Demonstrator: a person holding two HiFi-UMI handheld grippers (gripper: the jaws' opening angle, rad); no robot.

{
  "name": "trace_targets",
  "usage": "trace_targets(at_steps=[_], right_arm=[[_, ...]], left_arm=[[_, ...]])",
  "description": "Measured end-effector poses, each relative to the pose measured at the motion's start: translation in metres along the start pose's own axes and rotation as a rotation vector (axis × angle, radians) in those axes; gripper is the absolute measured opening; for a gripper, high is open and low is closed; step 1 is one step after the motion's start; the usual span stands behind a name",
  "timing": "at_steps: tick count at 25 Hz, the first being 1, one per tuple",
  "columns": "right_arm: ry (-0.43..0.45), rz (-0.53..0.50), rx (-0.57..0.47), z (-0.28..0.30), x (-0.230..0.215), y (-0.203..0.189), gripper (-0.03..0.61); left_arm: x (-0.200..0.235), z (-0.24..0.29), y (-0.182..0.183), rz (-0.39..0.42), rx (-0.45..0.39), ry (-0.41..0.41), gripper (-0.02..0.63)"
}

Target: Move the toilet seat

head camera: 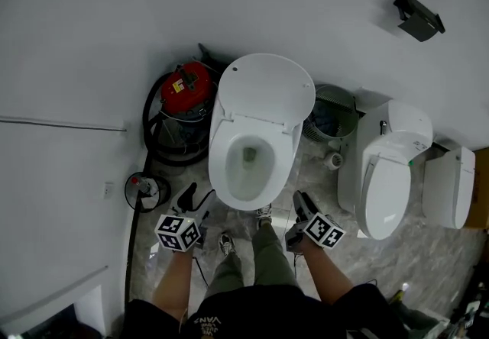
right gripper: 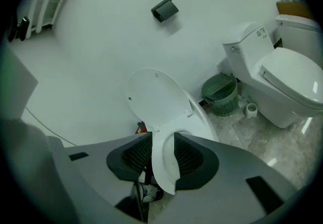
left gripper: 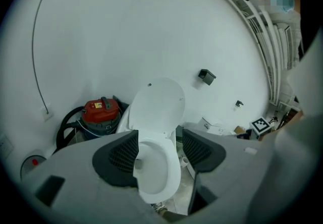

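Your left gripper (head camera: 186, 200) and right gripper (head camera: 301, 206) hang near the bowl's (head camera: 246, 169) front, either side, touching nothing. Left jaws stand moderately wide, right jaws narrow, both empty. The toilet seat (head camera: 220, 153) seems to lie down on the bowl, with the lid (head camera: 265, 92) upright against the wall (head camera: 114, 24).

Marble floor (head camera: 428, 257), open toilet (head camera: 223, 169), red vacuum (head camera: 188, 88), green basket (head camera: 333, 116)
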State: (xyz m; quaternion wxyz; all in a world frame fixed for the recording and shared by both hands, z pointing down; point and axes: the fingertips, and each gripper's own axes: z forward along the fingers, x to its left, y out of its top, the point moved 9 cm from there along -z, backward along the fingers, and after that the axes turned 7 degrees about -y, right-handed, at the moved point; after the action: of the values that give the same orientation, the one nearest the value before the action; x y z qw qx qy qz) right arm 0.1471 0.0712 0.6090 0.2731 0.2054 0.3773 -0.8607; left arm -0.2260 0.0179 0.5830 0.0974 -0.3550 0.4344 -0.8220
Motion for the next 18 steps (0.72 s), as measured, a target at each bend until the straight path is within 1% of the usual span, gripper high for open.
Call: trace_targets(at_steps=[3, 5, 8, 10, 12, 14, 18], right_arm=[[-0.016, -0.02, 0.039, 0.015, -0.016, -0.013, 0.144], [-0.017, -0.014, 0.064, 0.025, -0.028, -0.023, 0.145], [-0.042, 0.04, 0.074, 0.039, -0.049, -0.034, 0.145], [-0.059, 0.078, 0.081, 0.049, -0.062, -0.04, 0.147], [-0.062, 0.094, 0.104, 0.062, -0.072, -0.047, 0.154], [-0.054, 0.085, 0.141, 0.074, -0.082, -0.055, 0.167], [-0.052, 0.031, 0.233, 0.092, -0.102, -0.077, 0.192]], left_arm=[[0.014, 0.013, -0.019, -0.08, 0.008, 0.024, 0.275], [0.023, 0.02, -0.035, -0.136, 0.019, 0.04, 0.276], [0.035, 0.027, -0.063, -0.233, 0.036, 0.057, 0.281], [0.044, 0.032, -0.082, -0.311, 0.04, 0.06, 0.3], [0.053, 0.037, -0.1, -0.389, 0.053, 0.067, 0.316], [0.062, 0.043, -0.119, -0.465, 0.071, 0.083, 0.337], [0.075, 0.051, -0.153, -0.597, 0.084, 0.124, 0.365]])
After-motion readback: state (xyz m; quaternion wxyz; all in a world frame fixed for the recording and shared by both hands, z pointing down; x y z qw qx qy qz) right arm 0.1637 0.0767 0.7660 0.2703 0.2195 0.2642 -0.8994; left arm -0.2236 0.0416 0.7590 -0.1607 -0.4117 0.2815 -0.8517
